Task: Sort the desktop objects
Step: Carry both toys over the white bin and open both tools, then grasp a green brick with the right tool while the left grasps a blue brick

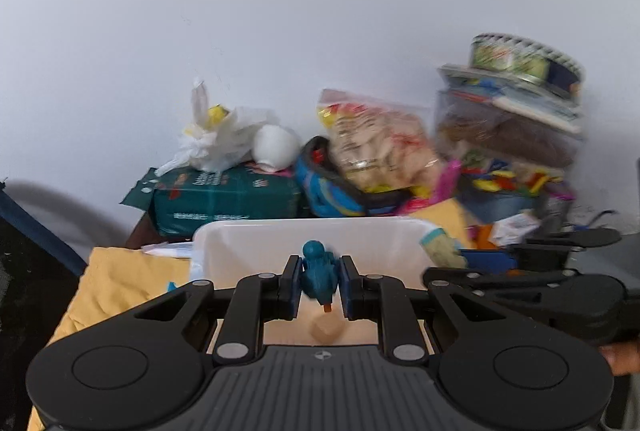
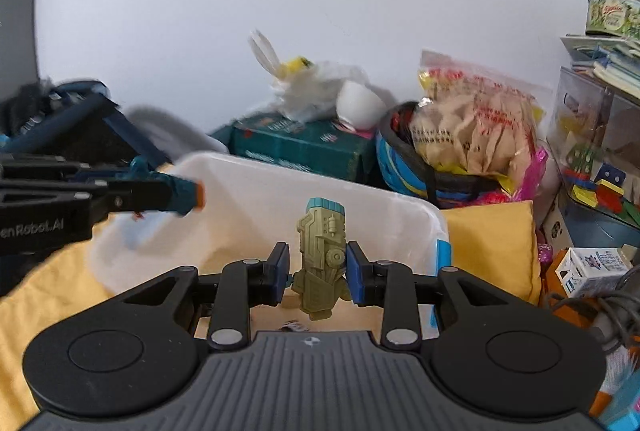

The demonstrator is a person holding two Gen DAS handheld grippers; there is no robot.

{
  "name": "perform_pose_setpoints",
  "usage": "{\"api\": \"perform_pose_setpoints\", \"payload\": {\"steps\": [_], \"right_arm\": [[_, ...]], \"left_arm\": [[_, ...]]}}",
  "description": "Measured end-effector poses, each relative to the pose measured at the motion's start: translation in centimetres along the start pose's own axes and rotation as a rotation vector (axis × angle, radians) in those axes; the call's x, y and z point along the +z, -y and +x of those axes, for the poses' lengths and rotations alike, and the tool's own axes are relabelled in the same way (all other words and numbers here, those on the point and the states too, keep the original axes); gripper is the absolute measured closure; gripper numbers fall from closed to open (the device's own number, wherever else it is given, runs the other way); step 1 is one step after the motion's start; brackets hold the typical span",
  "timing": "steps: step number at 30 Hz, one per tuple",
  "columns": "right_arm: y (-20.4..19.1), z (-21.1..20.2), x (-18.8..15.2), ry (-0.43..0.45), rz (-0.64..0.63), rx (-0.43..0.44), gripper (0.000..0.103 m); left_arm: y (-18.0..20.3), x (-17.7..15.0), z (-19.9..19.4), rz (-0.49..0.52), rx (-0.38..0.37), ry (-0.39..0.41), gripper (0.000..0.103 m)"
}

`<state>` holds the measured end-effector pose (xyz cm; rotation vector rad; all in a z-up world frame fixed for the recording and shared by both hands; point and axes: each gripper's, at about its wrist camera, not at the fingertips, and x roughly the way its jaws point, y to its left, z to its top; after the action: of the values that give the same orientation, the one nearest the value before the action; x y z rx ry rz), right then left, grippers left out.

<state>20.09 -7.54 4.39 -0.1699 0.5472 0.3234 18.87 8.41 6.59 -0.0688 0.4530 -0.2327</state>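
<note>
My left gripper (image 1: 319,283) is shut on a teal toy figure (image 1: 318,273) with an orange tip, held above the white plastic bin (image 1: 280,243). A small tan piece (image 1: 326,329) lies on the bin floor below it. My right gripper (image 2: 316,269) is shut on an olive-green toy part (image 2: 320,255) with a teal top, held over the near side of the same bin (image 2: 280,191). The left gripper (image 2: 176,197) with its teal toy reaches in from the left over the bin's rim in the right wrist view. In the left wrist view the right gripper (image 1: 448,251) shows at the right with the olive toy.
The bin sits on a yellow cloth (image 1: 116,279). Behind it stand a green box (image 2: 296,143) with a white bag (image 2: 316,87), a snack bag (image 2: 476,123) and stacked boxes with a round tin (image 2: 612,11). A small milk carton (image 2: 588,267) and cables lie at the right.
</note>
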Motion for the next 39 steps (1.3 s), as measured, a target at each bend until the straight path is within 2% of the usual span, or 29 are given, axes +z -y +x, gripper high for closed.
{"api": "perform_pose_setpoints", "payload": {"steps": [4, 5, 7, 9, 11, 14, 17, 20, 22, 25, 29, 31, 33, 35, 37, 39], "right_arm": [[0.5, 3.0, -0.8, -0.089, 0.043, -0.019, 0.068], [0.5, 3.4, -1.1, -0.114, 0.046, -0.031, 0.064], [0.2, 3.3, -1.5, -0.118, 0.032, -0.042, 0.063], [0.3, 2.3, -1.5, -0.099, 0.046, -0.024, 0.063], [0.4, 0.6, -1.4, -0.061, 0.064, -0.018, 0.058], [0.0, -2.9, -1.6, 0.011, 0.073, 0.006, 0.042], [-0.7, -6.4, -3.0, 0.049, 0.060, 0.049, 0.034], [-1.3, -8.5, -5.4, 0.028, 0.039, 0.084, 0.029], [-1.8, -9.2, -7.6, -0.027, 0.024, 0.099, 0.029], [-2.3, -9.5, -10.6, -0.112, 0.016, 0.129, 0.029], [-3.0, -9.9, -14.0, -0.200, -0.018, 0.138, 0.029], [-3.1, -10.3, -15.2, -0.234, -0.022, 0.147, 0.029], [-3.4, -10.9, -16.4, -0.259, -0.031, 0.150, 0.029], [-3.6, -11.3, -17.3, -0.280, -0.023, 0.152, 0.029], [-4.0, -11.5, -17.8, -0.297, -0.020, 0.161, 0.029], [-4.5, -11.7, -18.3, -0.304, -0.041, 0.165, 0.029]], "left_arm": [[-0.3, -0.9, 3.1, 0.011, 0.045, -0.060, 0.080], [-0.2, -1.3, 3.6, 0.028, 0.053, -0.068, 0.075], [0.1, -1.7, 4.1, 0.055, 0.062, -0.108, 0.074], [0.3, -1.6, 3.1, 0.047, 0.045, -0.105, 0.069], [0.6, -1.2, 1.3, 0.036, 0.053, -0.085, 0.044], [1.1, -1.4, -2.3, 0.012, 0.076, -0.038, 0.027], [1.8, -3.1, -5.5, 0.021, 0.087, -0.047, 0.020], [2.0, -6.2, -7.9, 0.002, 0.084, -0.141, 0.020], [2.0, -9.0, -9.3, -0.021, 0.075, -0.203, 0.020], [1.9, -12.6, -10.5, -0.068, 0.099, -0.285, 0.020], [1.5, -16.9, -11.5, -0.122, 0.070, -0.425, 0.020], [1.6, -18.4, -12.5, -0.122, 0.076, -0.440, 0.020], [2.2, -19.5, -13.3, -0.066, 0.115, -0.438, 0.021], [3.0, -20.2, -13.7, 0.013, 0.156, -0.449, 0.027], [3.3, -20.6, -13.8, 0.041, 0.188, -0.469, 0.030], [3.0, -20.8, -13.6, 0.027, 0.194, -0.489, 0.048]]}}
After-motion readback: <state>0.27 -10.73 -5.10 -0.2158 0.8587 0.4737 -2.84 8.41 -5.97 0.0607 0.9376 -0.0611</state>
